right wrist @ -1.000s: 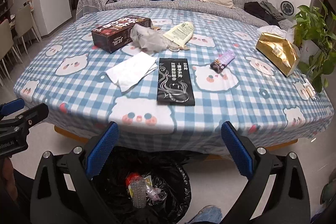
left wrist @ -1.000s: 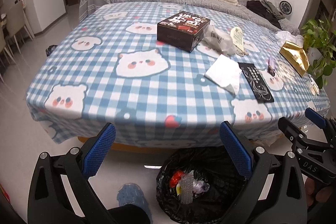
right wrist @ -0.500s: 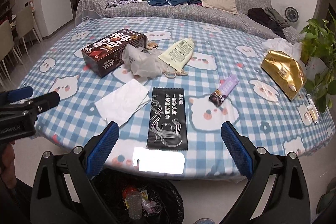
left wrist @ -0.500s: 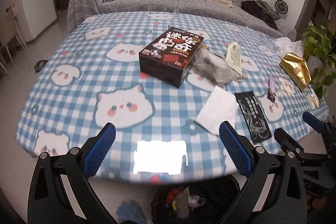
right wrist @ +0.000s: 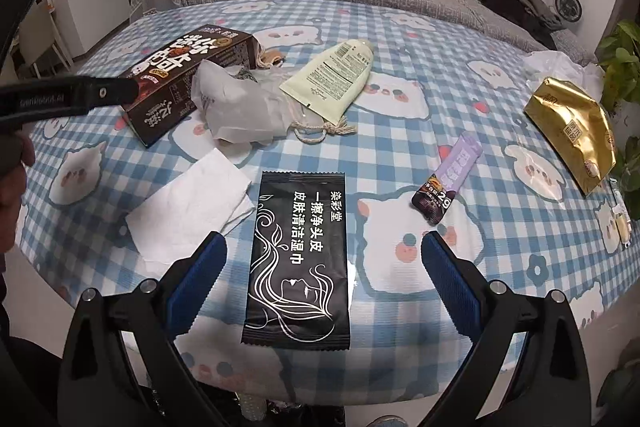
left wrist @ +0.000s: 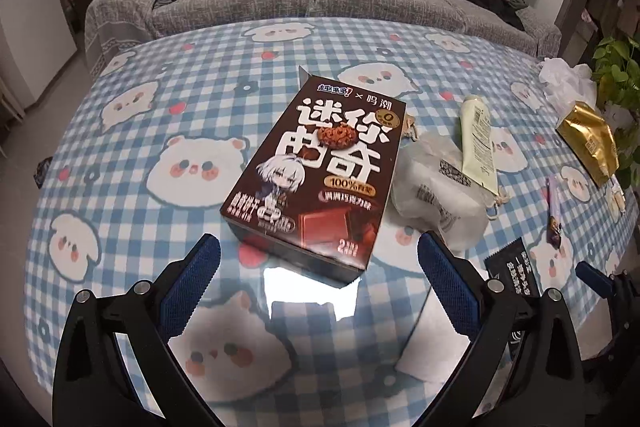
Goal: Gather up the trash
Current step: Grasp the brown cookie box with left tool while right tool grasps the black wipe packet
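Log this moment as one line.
left claw: open, facing cookie box | right claw: open, over black sachet | nothing held

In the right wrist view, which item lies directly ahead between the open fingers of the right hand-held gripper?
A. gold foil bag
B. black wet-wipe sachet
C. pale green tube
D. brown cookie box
B: the flat black wet-wipe sachet lies on the checked tablecloth, centred ahead of the open right hand-held gripper.
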`<state>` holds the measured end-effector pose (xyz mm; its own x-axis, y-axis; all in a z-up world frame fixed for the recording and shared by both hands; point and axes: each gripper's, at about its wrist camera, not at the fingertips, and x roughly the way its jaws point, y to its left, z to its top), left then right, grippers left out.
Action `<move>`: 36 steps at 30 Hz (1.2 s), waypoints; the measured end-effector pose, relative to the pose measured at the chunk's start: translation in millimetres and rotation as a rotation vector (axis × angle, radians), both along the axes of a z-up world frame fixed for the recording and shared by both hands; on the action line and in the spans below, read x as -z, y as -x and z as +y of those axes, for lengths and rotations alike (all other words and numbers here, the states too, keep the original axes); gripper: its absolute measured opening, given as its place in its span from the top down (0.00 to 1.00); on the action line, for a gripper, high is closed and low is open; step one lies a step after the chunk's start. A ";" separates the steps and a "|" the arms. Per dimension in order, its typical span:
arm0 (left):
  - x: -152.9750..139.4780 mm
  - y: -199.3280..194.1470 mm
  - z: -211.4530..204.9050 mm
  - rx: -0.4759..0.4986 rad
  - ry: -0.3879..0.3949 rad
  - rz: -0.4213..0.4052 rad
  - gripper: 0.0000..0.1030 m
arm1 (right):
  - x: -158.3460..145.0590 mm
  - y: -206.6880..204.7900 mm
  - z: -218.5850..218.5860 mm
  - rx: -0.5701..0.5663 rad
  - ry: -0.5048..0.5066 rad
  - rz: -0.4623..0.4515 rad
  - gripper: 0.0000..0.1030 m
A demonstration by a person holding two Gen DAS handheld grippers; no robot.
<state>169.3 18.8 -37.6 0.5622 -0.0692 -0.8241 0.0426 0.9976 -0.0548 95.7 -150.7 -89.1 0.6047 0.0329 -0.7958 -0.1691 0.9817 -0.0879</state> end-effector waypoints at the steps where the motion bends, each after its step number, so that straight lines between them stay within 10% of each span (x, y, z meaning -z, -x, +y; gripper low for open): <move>1: 1.8 -7.2 -0.4 0.008 -0.001 0.007 0.06 | 3.5 -2.5 -0.6 0.000 0.003 0.006 0.09; 14: 15.3 -62.1 -12.6 0.093 -0.107 0.023 0.06 | 22.3 -23.3 -3.5 -0.005 0.005 0.054 0.10; 36: 26.4 -58.0 5.9 0.013 -0.051 0.045 0.06 | 23.5 -24.8 3.7 -0.020 -0.049 0.078 0.24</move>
